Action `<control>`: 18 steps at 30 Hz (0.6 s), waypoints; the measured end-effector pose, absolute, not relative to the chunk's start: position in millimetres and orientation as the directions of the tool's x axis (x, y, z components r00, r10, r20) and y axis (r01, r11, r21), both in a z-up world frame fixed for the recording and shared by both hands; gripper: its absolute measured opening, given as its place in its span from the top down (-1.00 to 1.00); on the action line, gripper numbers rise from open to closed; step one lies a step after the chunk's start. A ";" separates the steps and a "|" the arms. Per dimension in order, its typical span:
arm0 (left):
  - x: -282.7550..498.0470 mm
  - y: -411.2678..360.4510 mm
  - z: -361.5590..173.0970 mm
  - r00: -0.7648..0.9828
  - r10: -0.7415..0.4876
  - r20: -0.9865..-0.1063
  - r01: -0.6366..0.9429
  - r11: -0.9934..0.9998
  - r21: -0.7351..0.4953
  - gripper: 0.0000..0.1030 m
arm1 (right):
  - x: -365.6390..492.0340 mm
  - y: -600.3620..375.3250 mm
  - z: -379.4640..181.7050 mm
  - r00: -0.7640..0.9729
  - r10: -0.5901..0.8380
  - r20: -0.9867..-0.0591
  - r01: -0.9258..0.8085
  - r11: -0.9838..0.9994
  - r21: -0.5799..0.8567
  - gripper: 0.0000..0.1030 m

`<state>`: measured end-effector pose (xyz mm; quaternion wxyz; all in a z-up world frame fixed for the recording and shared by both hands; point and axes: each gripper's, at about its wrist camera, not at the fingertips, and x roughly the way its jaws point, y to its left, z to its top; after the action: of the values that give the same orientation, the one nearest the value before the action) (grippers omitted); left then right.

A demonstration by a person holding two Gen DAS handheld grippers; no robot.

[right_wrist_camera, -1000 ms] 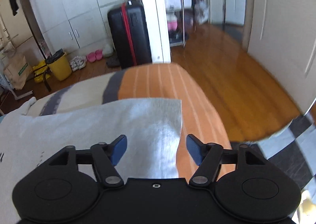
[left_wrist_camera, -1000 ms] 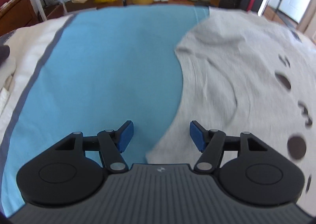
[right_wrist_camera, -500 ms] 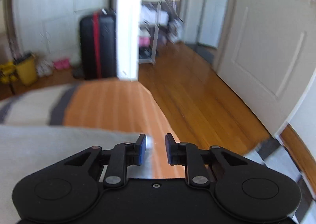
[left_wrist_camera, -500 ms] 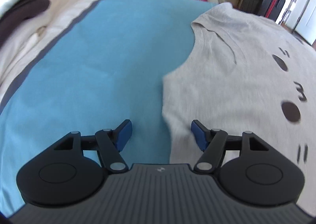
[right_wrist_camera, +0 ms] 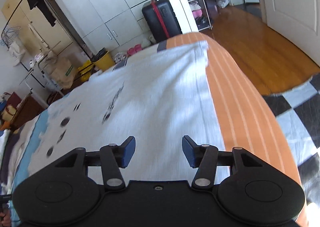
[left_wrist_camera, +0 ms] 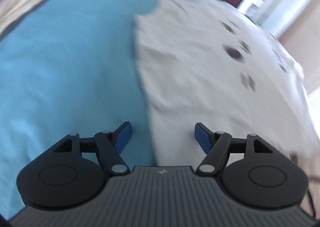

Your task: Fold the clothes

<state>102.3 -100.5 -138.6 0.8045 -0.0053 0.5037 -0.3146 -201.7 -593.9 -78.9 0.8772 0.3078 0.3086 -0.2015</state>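
Grey shirt spread flat on the bed

The grey shirt (right_wrist_camera: 152, 94) reaches the bed's (right_wrist_camera: 240, 106) orange edge. Left tool (left_wrist_camera: 163, 137) is released above its hem; right tool (right_wrist_camera: 158, 152), jaws just reopened, grasps nothing.

one grey shirt (right_wrist_camera: 152, 94) (spread flat), one suitcase (right_wrist_camera: 160, 18)

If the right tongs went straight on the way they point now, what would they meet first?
Most likely the grey shirt spread on the bed: it fills the gap between the open right tongs. Nothing stands in between, though how far off the cloth lies is unclear.
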 end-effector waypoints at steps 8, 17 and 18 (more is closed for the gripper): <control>60.8 -66.7 -129.3 0.313 -0.658 -0.685 0.519 0.722 -0.457 0.96 | -292.3 -546.2 -104.9 0.677 -0.181 -0.713 0.640 0.623 0.449 -0.21; 57.8 -60.1 -148.3 0.237 -0.661 -0.712 0.517 0.706 -0.484 0.04 | -290.1 -528.2 -125.9 0.697 -0.133 -0.704 0.650 0.530 0.544 -0.21; 56.5 -60.4 -153.0 0.235 -0.660 -0.713 0.514 0.707 -0.485 0.03 | -288.5 -528.0 -128.5 0.702 -0.124 -0.701 0.648 0.517 0.559 -0.21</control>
<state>56.5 -60.4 -153.0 0.7824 -0.0744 0.4914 -0.3752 -288.5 -528.0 -128.5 0.8160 0.4306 0.3047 -0.2365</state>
